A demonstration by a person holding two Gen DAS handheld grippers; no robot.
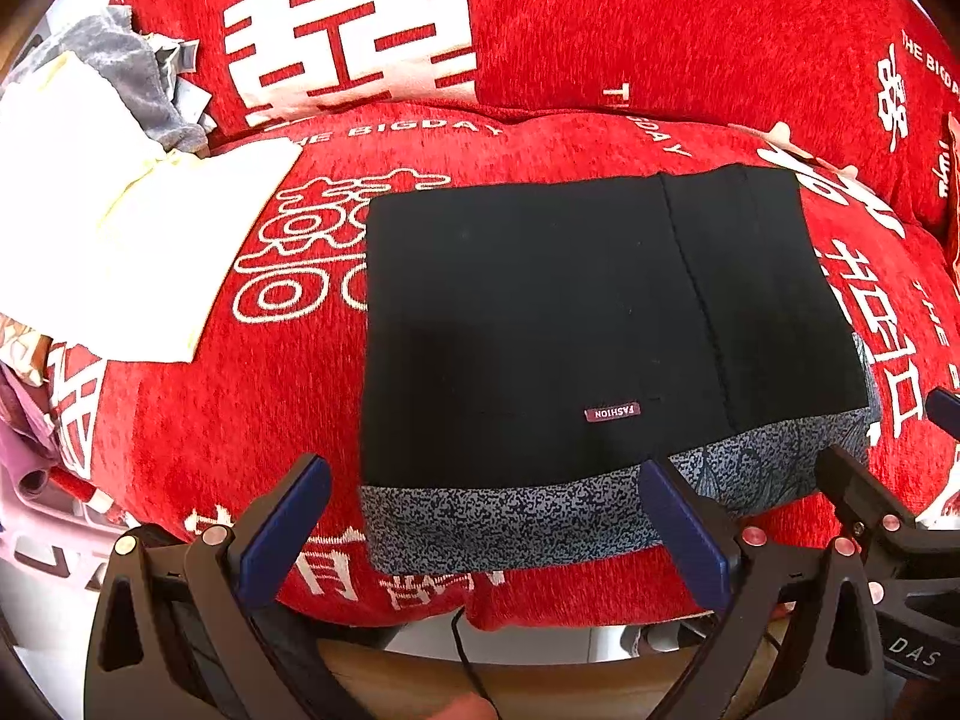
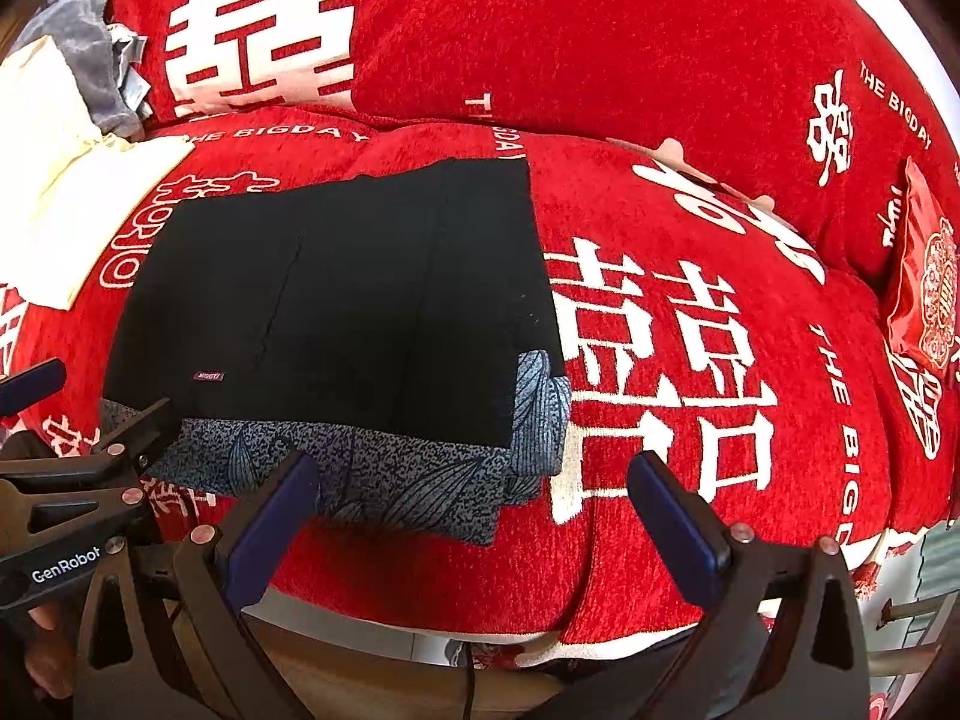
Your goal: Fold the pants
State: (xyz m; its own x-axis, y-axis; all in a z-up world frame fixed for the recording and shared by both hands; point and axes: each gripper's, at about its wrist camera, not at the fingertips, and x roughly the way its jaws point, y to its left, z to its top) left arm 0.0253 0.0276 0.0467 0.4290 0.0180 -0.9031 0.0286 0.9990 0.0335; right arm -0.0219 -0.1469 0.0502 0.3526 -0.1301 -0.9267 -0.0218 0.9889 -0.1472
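My left gripper (image 1: 480, 516) hangs at the front edge of the sofa (image 1: 630, 48) with its 2 fingers spread wide and nothing between them. My right gripper (image 2: 474, 510) is the same, wide apart and empty, just beside the left one, which shows at the left edge of the right wrist view.

The pants (image 1: 570, 312) lie folded into a flat black rectangle on the red sofa cover, ahead of both grippers and touching neither. A small label (image 1: 612, 412) sits on the black cloth near the front. Under the black layer, a grey patterned cloth (image 1: 480, 522) sticks out along the front edge and at the right corner; I cannot tell whether it belongs to the pants or is a separate piece.

To the left, on the same seat, lies a white cloth (image 1: 120, 240), with a grey cloth (image 1: 120, 60) bunched behind it. In the right wrist view, a red packet (image 2: 924, 288) rests far right against the sofa back.
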